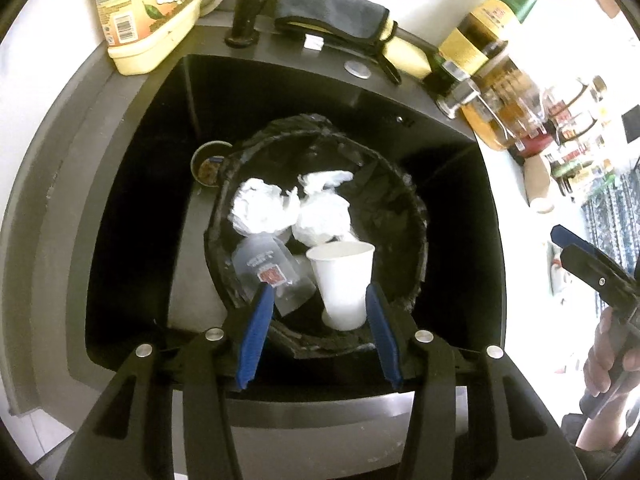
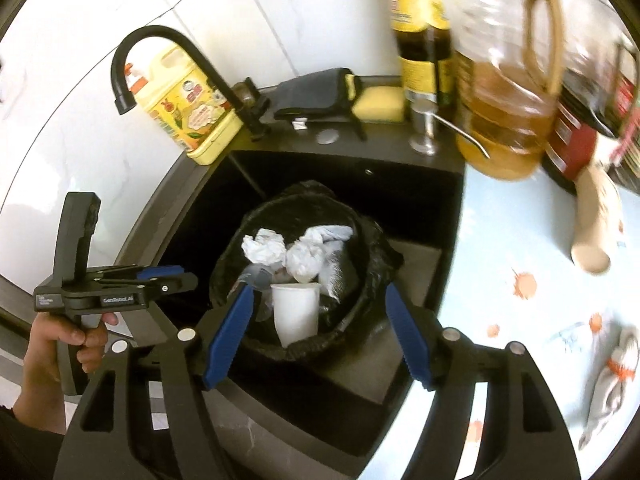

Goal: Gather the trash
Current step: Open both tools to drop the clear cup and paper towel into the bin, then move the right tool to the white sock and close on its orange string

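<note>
Black plastic lines the round bin [image 1: 416, 216] that stands inside the dark sink [image 1: 132, 184], and all the collected trash lies in it. I count one white paper cup [image 1: 342, 284], two crumpled white paper balls [image 1: 260, 208] side by side behind it, and one clear plastic wrapper [image 1: 268, 272] with a small red label, to the left of the cup. The cup stands almost upright, its long axis near vertical, mouth upward and leaning a little toward the paper balls.

The left gripper [image 1: 318, 300] hangs over the bin with its blue fingers [image 1: 256, 320] apart; the cup shows between them, but the pads do not press on it, so it is released. The right gripper [image 2: 320, 300] is also spread and holds nothing; the cup and the bin's near rim are seen in the gap between its fingers.

Only the left wrist view shows the round drain [image 1: 210, 162] at the sink bottom, just beside the bin. Only the right wrist view shows the whole curve of the black faucet [image 2: 160, 44], the left gripper from the side with the hand [image 2: 64, 340] around its handle, and on the pale counter [image 2: 520, 240] a brown paper cup [image 2: 592, 216] lying on its side and a crumpled wrapper [image 2: 612, 380] with orange marks. Both views show a yellow detergent bottle [image 1: 144, 12], a dark folded cloth [image 1: 332, 12] and an oil jug [image 2: 504, 120].
</note>
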